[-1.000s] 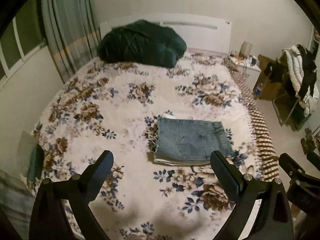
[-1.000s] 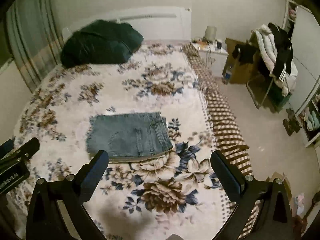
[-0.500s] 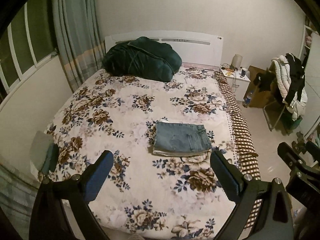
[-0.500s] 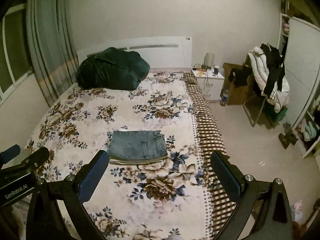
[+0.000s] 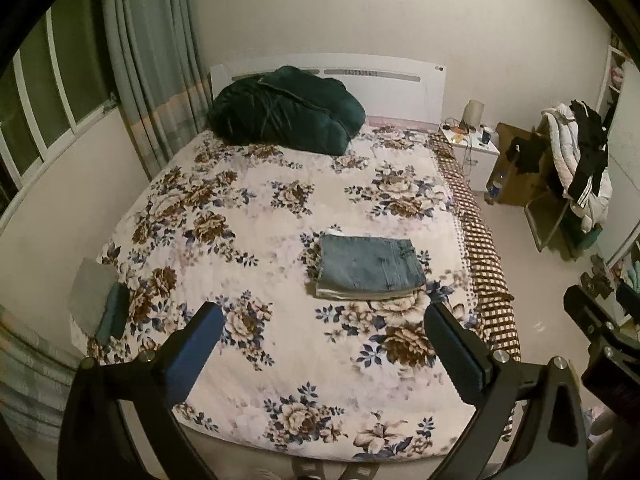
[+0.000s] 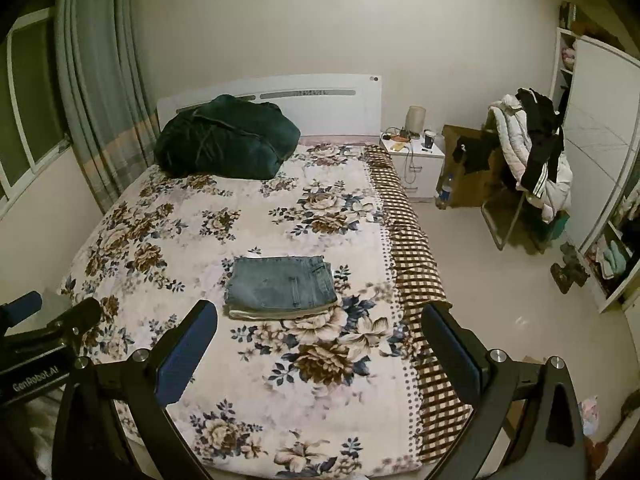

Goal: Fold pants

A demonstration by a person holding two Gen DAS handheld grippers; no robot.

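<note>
— Well, start at the fingers: what are they doing?

— On my left gripper (image 5: 320, 344) the two blue pads (image 5: 192, 354) stand wide apart with nothing between them. My right gripper (image 6: 318, 344) is the same: spread, empty, touching nothing. I judge they're open because there's nothing left for them to grasp.

— So where are the pants?

— From the left wrist view the pants (image 5: 370, 266) lie at about one o'clock from the gap between the fingers, well apart from them. From the right wrist view the pants (image 6: 282, 286) sit near eleven o'clock. They're a compact denim rectangle, layers stacked, resting flat on the floral bedspread (image 5: 248, 216) toward its right edge, near the checked border (image 6: 416, 276).

— Why that spot?

— My guess: it's the side of the bed within reach from the foot end, and the flat blanket gives a surface to press folds against.

— And further out?

— A dark green bundle (image 5: 284, 114) lies at twelve o'clock against the white headboard (image 6: 340, 96), well clear of the jeans. At two o'clock there's a nightstand (image 6: 416, 160) and a chair heaped with clothes (image 6: 536, 168).

— Anything left to do?

— I'd say the fold looks finished; both grippers hang high over the bed's foot, as though I were standing back.
</note>
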